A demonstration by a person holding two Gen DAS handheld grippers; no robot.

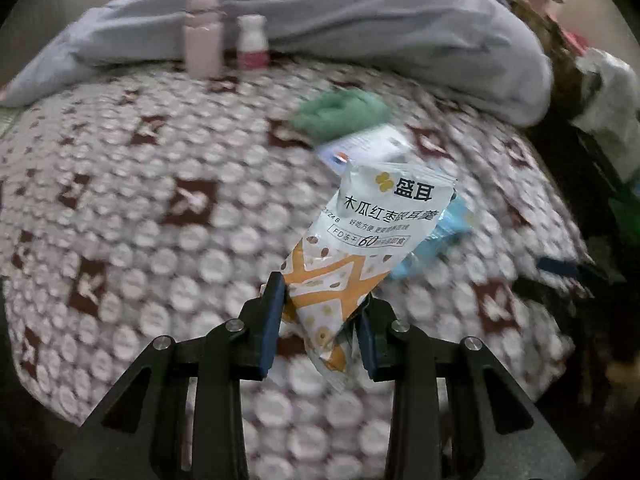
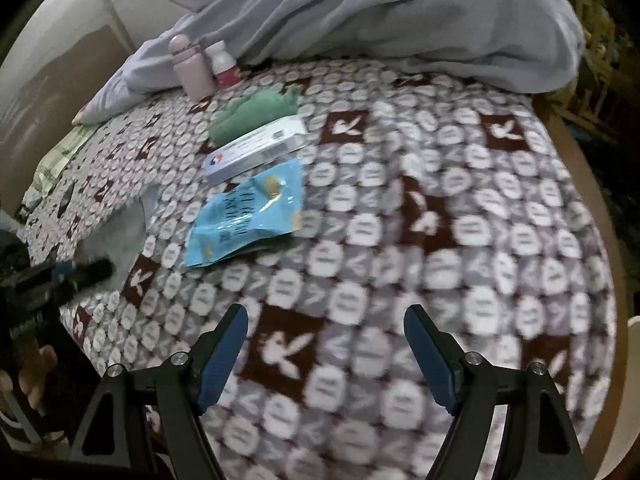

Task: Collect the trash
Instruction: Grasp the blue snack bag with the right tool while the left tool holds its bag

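Left wrist view. Nearest the lens, the left gripper, its blue-padded jaws pinching the lower end of a white-and-orange snack wrapper. Wrapper stands up and leans toward 1 o'clock, printed face to the camera, clear of the bed. Behind it at 2 o'clock, partly hidden, a light blue wrapper lies on the patterned blanket. Beyond that at 12 to 1 o'clock, a flat white box, and just past it a green cloth. Far at 11 o'clock, a pink bottle stands upright, a smaller white-and-red bottle just beside it on the right. Grey duvet heaped across the far edge. Background blurred.

Right wrist view. Nearest the lens, the right gripper, jaws spread wide, nothing between them, only blanket below. At 11 o'clock the light blue wrapper lies flat and crumpled on the blanket. Touching its far edge, the white box; the green cloth at the box's far side. Pink bottle and white-and-red bottle upright further back at 11 o'clock, against the grey duvet. At 9 o'clock, the edge of the frame shows part of the left gripper, dark and blurred; its jaws cannot be read from here.
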